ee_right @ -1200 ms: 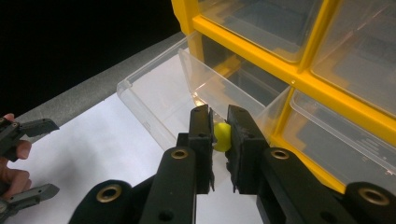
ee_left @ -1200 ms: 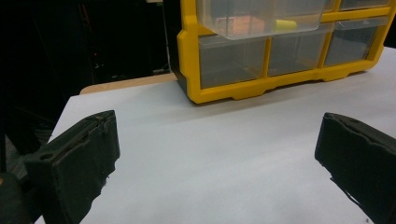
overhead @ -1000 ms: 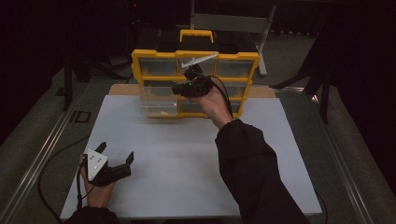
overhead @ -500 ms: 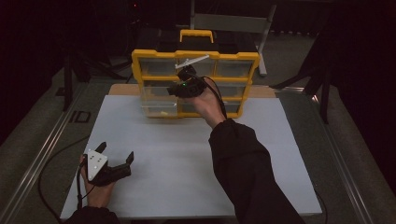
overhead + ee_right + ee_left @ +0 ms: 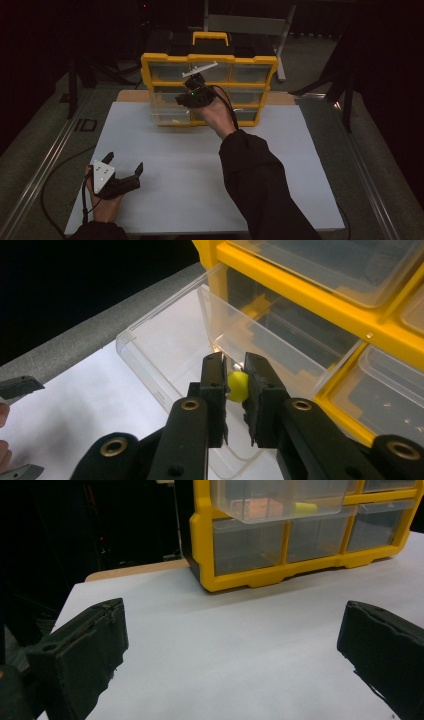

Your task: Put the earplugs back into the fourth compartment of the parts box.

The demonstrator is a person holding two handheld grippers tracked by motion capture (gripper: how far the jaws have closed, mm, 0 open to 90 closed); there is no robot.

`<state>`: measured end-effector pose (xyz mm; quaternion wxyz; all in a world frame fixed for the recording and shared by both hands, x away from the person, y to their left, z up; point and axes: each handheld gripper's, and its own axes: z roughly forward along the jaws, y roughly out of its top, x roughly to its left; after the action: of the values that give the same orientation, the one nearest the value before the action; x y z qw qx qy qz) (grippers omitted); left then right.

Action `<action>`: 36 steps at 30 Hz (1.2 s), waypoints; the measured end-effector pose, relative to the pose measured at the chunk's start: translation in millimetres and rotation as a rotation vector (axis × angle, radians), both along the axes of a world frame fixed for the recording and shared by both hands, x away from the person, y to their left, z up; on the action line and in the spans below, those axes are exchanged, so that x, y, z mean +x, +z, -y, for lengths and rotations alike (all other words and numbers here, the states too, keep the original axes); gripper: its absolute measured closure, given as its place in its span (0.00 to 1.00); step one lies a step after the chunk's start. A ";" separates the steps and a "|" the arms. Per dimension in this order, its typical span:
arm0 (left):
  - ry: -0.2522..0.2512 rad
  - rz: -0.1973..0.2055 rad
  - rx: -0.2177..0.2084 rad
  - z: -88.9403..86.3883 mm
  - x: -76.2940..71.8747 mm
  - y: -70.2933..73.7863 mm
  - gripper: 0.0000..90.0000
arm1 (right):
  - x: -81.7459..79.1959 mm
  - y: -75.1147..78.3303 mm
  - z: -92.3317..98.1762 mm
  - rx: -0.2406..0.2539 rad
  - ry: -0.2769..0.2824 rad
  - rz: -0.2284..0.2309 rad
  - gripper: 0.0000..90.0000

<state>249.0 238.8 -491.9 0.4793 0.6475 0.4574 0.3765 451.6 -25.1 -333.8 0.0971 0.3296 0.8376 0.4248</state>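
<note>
A yellow organizer with clear drawers stands at the back of the white table. Its lower left drawer is pulled out. My right gripper hovers in front of the organizer, above that drawer. In the right gripper view the right gripper is shut on a small yellow ball, with the open drawer right below it. My left gripper rests open at the table's near left, nothing between its jaws. From the left gripper, the organizer lies ahead.
The pulled-out drawer holds an orange piece and a yellow piece. A white mat covers the table between me and the organizer. Dark floor and metal stands surround the table.
My right gripper has shifted a little to the left with the yellow ball, over the open drawer. The left gripper has stayed put.
</note>
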 end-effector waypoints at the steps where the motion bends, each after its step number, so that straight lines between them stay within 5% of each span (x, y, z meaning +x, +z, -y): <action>1: 0.000 0.000 0.000 0.0 0.0 0.0 0.01 | 0.1 -0.5 -0.5 0.001 0.001 -0.001 0.88; 14: 0.000 -0.001 0.000 0.1 0.1 -0.1 0.01 | 0.3 -5.4 -3.0 -0.011 0.000 -0.003 0.82; 28: -0.001 0.000 0.001 0.2 0.1 -0.1 0.01 | 0.8 -3.7 5.2 0.023 -0.003 0.002 0.45; 36: -0.001 0.000 0.001 0.4 0.2 -0.2 0.01 | -1.5 0.7 10.3 -0.017 -0.053 0.014 0.14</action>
<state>249.2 238.4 -492.1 0.4791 0.6481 0.4569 0.3763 450.1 -35.4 -333.0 0.1167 0.3479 0.8314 0.4174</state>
